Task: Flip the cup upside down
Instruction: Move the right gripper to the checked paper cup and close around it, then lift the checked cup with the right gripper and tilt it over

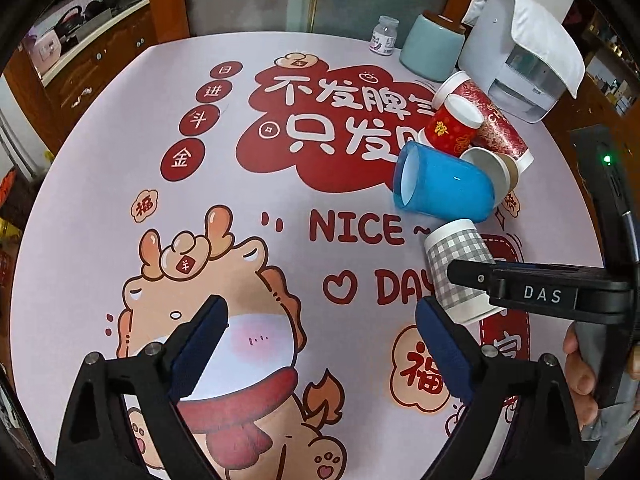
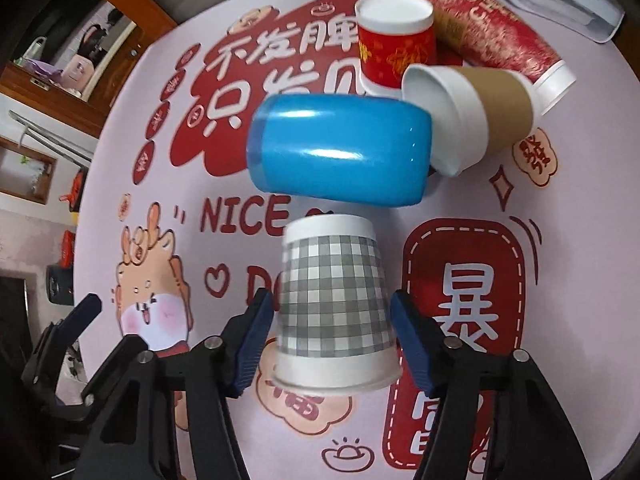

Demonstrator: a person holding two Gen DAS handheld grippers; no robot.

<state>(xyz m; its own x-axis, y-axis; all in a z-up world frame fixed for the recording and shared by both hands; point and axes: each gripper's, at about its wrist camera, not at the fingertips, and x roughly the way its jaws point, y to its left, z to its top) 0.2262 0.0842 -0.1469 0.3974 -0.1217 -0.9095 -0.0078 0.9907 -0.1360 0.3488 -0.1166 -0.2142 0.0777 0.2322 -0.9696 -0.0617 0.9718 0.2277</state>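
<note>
A grey-checked paper cup (image 2: 334, 304) stands upside down on the printed table mat, rim down. My right gripper (image 2: 330, 340) is open, with a blue pad on each side of the cup and a small gap at each side. The cup also shows in the left wrist view (image 1: 460, 268), partly behind the right gripper's black finger. My left gripper (image 1: 320, 344) is open and empty, low over the dragon drawing, to the left of the cup.
A blue cup (image 2: 340, 152) lies on its side just beyond the checked cup. Behind it are a red cup (image 2: 394, 40) upside down, a white cup with a brown sleeve (image 2: 468, 116) on its side, and a tall red-gold cup (image 2: 480, 24) lying down. A white appliance (image 1: 516, 52), a teal jar (image 1: 432, 48) and a small bottle (image 1: 385, 35) stand at the far edge.
</note>
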